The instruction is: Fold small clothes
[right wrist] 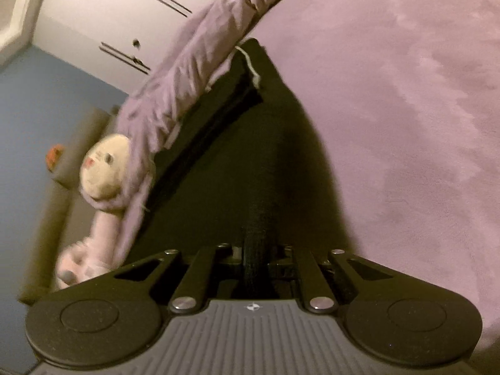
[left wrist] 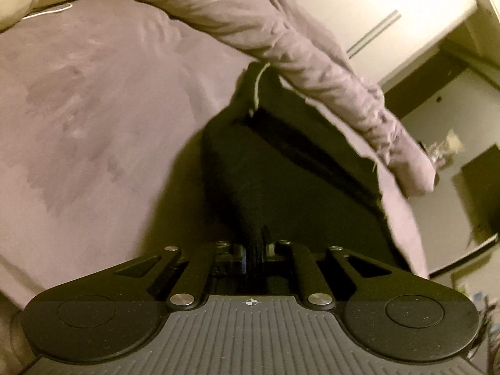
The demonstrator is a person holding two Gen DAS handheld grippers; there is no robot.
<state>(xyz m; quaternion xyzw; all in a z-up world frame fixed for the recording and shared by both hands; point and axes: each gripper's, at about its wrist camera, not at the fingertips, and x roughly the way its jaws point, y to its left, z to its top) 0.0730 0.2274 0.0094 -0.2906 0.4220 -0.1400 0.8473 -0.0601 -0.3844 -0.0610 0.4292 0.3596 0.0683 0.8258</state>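
A small black garment (left wrist: 281, 172) with a pale drawstring at its far end lies on the purple bed cover (left wrist: 93, 109). My left gripper (left wrist: 253, 250) is shut on its near edge, and the cloth rises in a taut ridge from the jaws. In the right wrist view the same black garment (right wrist: 250, 156) stretches away in a wedge, its white drawstring (right wrist: 250, 65) at the far tip. My right gripper (right wrist: 256, 256) is shut on a pinched fold of it. The fingertips of both grippers are hidden by the dark cloth.
A rumpled purple blanket roll (left wrist: 312, 56) runs along the far side of the garment. A plush toy (right wrist: 103, 168) lies beyond the roll at the bed's edge. White cupboard doors (left wrist: 375, 6) stand behind. The purple cover (right wrist: 406, 125) spreads wide beside the garment.
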